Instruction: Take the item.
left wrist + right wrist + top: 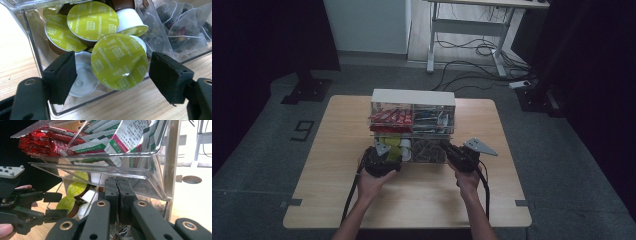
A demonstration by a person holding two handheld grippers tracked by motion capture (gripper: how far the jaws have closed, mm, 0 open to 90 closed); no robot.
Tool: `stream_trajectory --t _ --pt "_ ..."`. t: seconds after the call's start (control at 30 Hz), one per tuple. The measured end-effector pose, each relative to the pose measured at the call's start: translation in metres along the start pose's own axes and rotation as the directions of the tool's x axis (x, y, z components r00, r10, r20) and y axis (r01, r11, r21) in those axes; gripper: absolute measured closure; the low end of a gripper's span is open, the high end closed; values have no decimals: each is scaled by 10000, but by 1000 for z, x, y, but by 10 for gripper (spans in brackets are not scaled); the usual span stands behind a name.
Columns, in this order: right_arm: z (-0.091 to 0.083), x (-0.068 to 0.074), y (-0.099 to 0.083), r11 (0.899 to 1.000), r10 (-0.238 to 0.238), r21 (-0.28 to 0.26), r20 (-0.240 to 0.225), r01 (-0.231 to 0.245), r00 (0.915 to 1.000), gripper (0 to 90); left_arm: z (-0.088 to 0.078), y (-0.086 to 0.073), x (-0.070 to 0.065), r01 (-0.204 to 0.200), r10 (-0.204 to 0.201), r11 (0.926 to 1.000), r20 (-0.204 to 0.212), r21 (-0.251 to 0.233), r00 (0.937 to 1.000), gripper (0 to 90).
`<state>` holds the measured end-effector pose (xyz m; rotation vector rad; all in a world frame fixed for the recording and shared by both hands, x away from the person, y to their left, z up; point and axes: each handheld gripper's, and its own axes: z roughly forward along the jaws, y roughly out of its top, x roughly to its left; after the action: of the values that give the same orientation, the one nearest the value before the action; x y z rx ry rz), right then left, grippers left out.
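A clear two-tier organizer (412, 96) stands mid-table. Its lower left bin (32, 50) holds several green-lidded cappuccino capsules (393, 144). My left gripper (388, 152) is at that bin's mouth and is open. In the left gripper view its pads stand either side of one green capsule (117, 65) with gaps on both sides of the left gripper (112, 72). My right gripper (117, 182) is shut, jaws pressed together, with its tips just under the clear upper tray (100, 167). The right gripper (447, 148) sits at the lower right bin. From there I see the left gripper (52, 205) open.
Pyramid tea bags (185, 32) fill the lower right bin. Red sachets (40, 142) and green-and-white sachets (130, 135) lie in the upper tray. The wooden table (337, 165) has bare room around the organizer. A desk frame (467, 30) and floor cables (482, 50) lie beyond.
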<state>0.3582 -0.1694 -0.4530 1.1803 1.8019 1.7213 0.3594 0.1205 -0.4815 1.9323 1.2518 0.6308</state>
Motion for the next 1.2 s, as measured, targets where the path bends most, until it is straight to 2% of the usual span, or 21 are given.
stream_trajectory --t 0.2,0.5,0.73,0.83,1.2 --pt "0 0 0 10000 7 -3 -4 -7 10000 872 3 2 -2 67 -69 9999 -155 -104 9999 226" --pt "1 -1 -1 10000 -14 6 11 14 10000 872 7 3 -5 -61 57 9999 -398 -99 9992 245" --pt "1 -1 -1 10000 -3 18 32 3 10000 872 6 3 -8 -188 184 9997 -308 -139 9994 312" --pt "1 -1 -1 10000 -6 21 36 6 10000 871 6 2 -9 -213 208 9996 -232 -192 9995 370" --pt "1 -1 -1 10000 -4 26 49 3 10000 871 6 1 -10 -139 135 9995 -147 -297 9998 383"
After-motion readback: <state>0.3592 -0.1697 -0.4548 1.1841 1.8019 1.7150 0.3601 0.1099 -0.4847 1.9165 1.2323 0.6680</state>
